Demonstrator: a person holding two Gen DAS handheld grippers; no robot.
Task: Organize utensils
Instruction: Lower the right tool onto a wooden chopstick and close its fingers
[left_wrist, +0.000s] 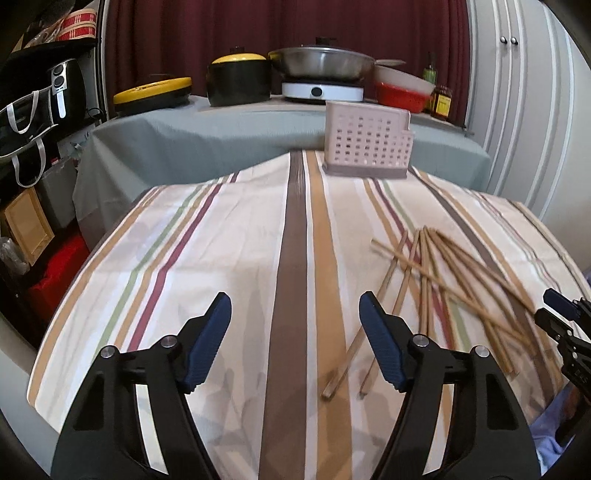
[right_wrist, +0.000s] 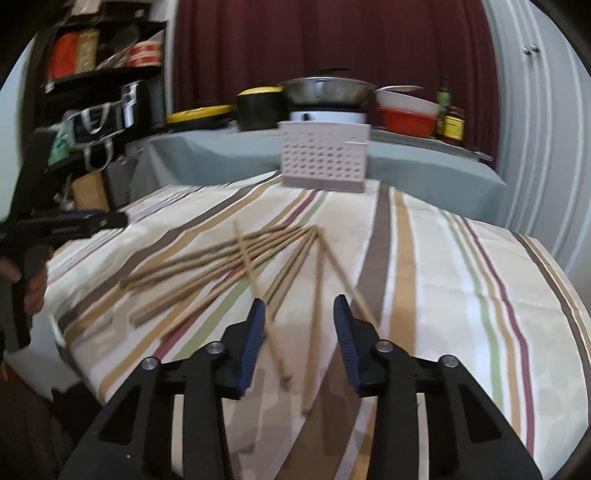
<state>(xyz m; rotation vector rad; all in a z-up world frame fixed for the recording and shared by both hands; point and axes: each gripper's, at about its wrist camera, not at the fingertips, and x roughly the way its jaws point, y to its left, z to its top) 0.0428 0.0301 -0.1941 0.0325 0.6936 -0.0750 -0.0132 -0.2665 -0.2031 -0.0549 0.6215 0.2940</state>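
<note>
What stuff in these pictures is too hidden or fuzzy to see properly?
- Inside of the pale perforated plastic utensil holder: both views, hidden by its own walls.
- Exact number of thin wooden chopsticks: both views, overlapping and blurred.
- Label on the small brown jar: too small.
- Right gripper: left wrist view, cut off by the edge.

No text, brand, number or sign can be read in either view. The jar (left_wrist: 441, 102) with a yellow label at the upper right of the left wrist view, beside a green bottle (left_wrist: 429, 72), carries print too small and blurred to make out, and the same goes for the red and cream boxes (right_wrist: 75, 51) on the shelf at the upper left of the right wrist view. Faint marks on the black gripper body (left_wrist: 576, 371) at the right edge of the left wrist view are also illegible.
</note>
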